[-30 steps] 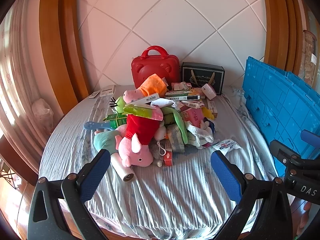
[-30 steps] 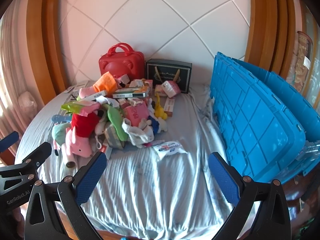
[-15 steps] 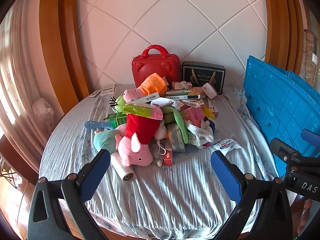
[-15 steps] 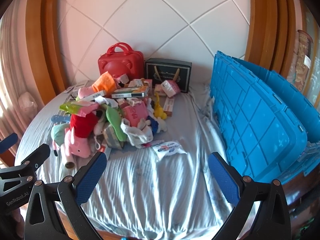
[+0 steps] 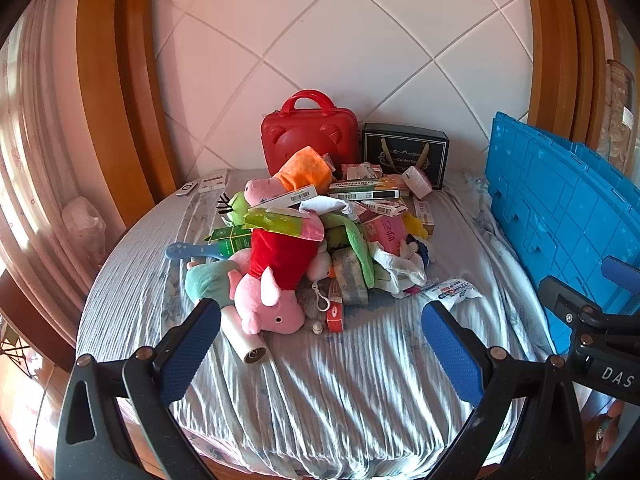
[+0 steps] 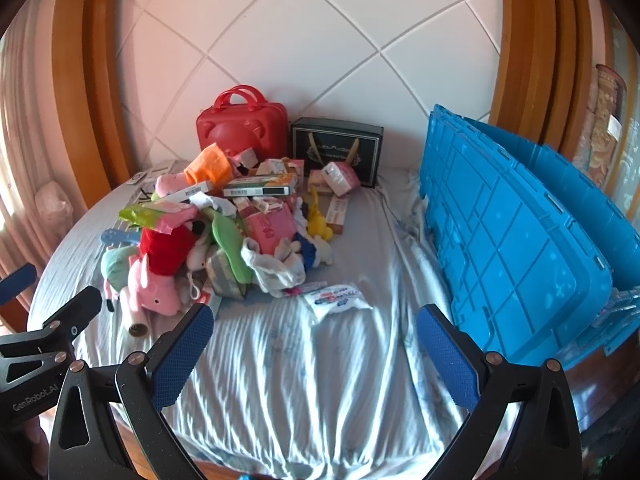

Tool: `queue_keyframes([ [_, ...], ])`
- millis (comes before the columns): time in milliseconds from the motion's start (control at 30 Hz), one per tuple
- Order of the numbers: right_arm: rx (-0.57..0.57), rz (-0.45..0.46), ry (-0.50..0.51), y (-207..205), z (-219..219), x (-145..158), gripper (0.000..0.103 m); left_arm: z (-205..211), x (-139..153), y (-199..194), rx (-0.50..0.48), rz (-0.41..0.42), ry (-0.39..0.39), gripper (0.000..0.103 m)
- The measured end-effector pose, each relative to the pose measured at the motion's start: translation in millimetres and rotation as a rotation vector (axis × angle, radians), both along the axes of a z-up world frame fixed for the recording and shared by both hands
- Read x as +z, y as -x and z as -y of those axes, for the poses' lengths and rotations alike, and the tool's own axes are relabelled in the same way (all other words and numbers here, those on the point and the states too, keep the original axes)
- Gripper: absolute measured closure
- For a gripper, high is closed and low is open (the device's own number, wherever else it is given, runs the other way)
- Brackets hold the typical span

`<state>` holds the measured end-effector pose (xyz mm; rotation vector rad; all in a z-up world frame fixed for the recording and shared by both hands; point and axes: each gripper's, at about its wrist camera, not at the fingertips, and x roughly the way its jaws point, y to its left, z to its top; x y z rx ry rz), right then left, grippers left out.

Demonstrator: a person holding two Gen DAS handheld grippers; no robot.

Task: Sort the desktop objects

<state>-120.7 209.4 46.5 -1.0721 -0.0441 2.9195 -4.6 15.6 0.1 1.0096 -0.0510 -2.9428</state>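
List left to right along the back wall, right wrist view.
Red case → black gift box → blue crate.

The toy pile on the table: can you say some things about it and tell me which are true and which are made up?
1. The red case stands behind the pile. True.
2. The left gripper is squeezing the pink pig plush. False: its jaws are open and empty.
3. The blue crate is on the right side. True.
4. The black box lies on top of the pile. False: it stands at the back beside the red case.
5. The right gripper is open. True.
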Motion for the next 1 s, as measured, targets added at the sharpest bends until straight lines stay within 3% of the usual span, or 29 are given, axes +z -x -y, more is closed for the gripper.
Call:
queue_keyframes([
  [1000, 0.029, 0.025, 0.032, 13.8, -20.4, -11.7, 0.0, -16.0, -5.1, 6.0, 0.032, 0.022, 0.017, 0.001],
])
